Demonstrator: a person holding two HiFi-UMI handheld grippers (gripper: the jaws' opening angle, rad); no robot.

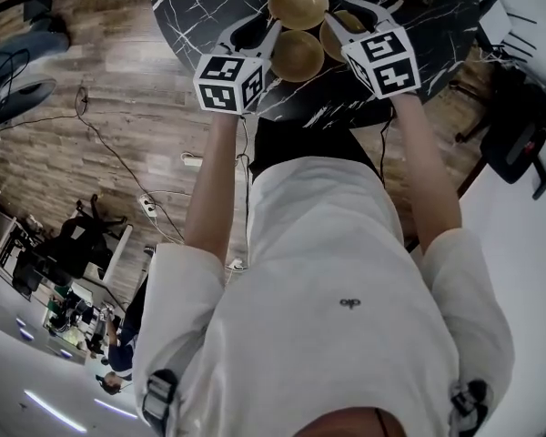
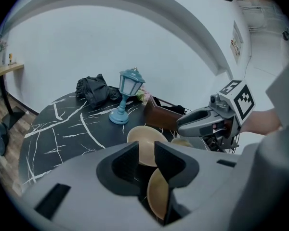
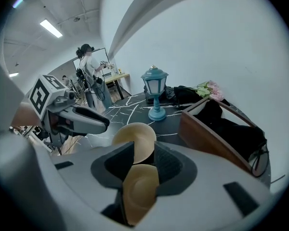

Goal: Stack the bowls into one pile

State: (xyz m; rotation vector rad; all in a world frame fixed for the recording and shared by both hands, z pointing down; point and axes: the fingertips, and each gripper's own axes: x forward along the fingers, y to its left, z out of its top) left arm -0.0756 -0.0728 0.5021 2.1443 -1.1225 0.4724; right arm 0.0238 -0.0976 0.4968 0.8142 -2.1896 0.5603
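- Closest up in the head view is the person's white shirt [image 1: 346, 280]. Both arms reach out straight to the black table [image 1: 191, 7]. Three bowls sit apart there: the far bowl [image 1: 298, 1], the middle bowl [image 1: 296, 55] and the right bowl [image 1: 331, 42]. No pile yet.
- The left gripper [image 1: 259, 33] tips down beside the middle bowl. The right gripper [image 1: 357, 16] tips down more steeply over the right bowl.
- In the left gripper view, its jaws are apart and not squeezing. The middle bowl [image 2: 158, 196] shows low in the gap, its edge next to one jaw. The far bowl [image 2: 143, 141] lies ahead, with a blue lamp [image 2: 127, 95] behind it.
- In the right gripper view, its jaws are wide apart with the right bowl [image 3: 139, 191] between them. I see no pad pressing on it. A brown box [image 3: 216, 138] sits just to the side.
- I think it could go wrong like this. The two grippers are near each other and might bump. A jaw could poke a rim and push the bowl across the smooth table. A pinch on only a thin edge might let the bowl tip and drop.
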